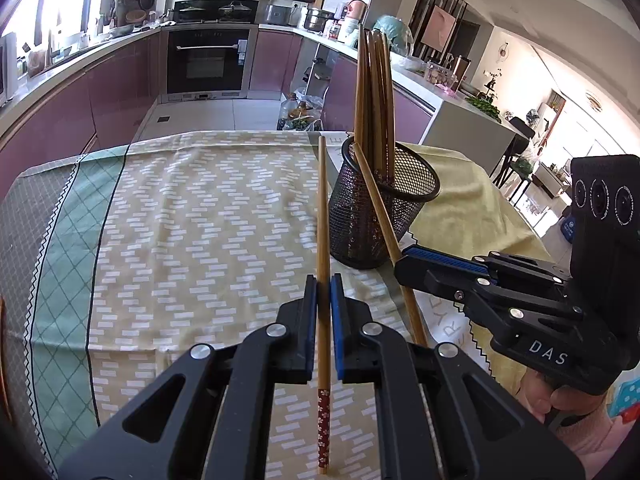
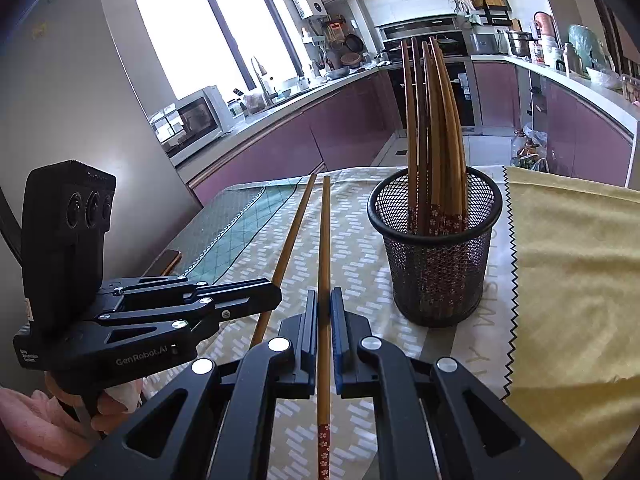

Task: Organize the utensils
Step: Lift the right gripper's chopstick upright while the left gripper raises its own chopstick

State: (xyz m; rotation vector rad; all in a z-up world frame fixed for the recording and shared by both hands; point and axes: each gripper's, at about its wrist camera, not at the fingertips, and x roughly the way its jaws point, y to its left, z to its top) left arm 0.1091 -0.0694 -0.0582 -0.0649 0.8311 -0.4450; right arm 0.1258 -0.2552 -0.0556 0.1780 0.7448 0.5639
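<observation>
A black mesh holder [image 1: 382, 204] stands on the table with several wooden chopsticks [image 1: 374, 96] upright in it; it also shows in the right wrist view [image 2: 436, 248]. My left gripper [image 1: 324, 284] is shut on one wooden chopstick [image 1: 323, 208] with a red flowered end, held above the cloth, left of the holder. My right gripper [image 2: 325, 300] is shut on another chopstick [image 2: 325, 240]. In the left wrist view the right gripper [image 1: 404, 260] holds its chopstick [image 1: 374, 200] slanted against the holder's near rim. The left gripper [image 2: 276, 292] and its chopstick [image 2: 294, 228] show in the right wrist view.
A patterned beige and green tablecloth [image 1: 180, 220] covers the table, with a yellow cloth [image 2: 572, 280] on the right side. A dark flat object [image 2: 170, 260] lies at the table's left edge. Purple kitchen cabinets [image 1: 120, 92] and an oven [image 1: 208, 60] stand behind.
</observation>
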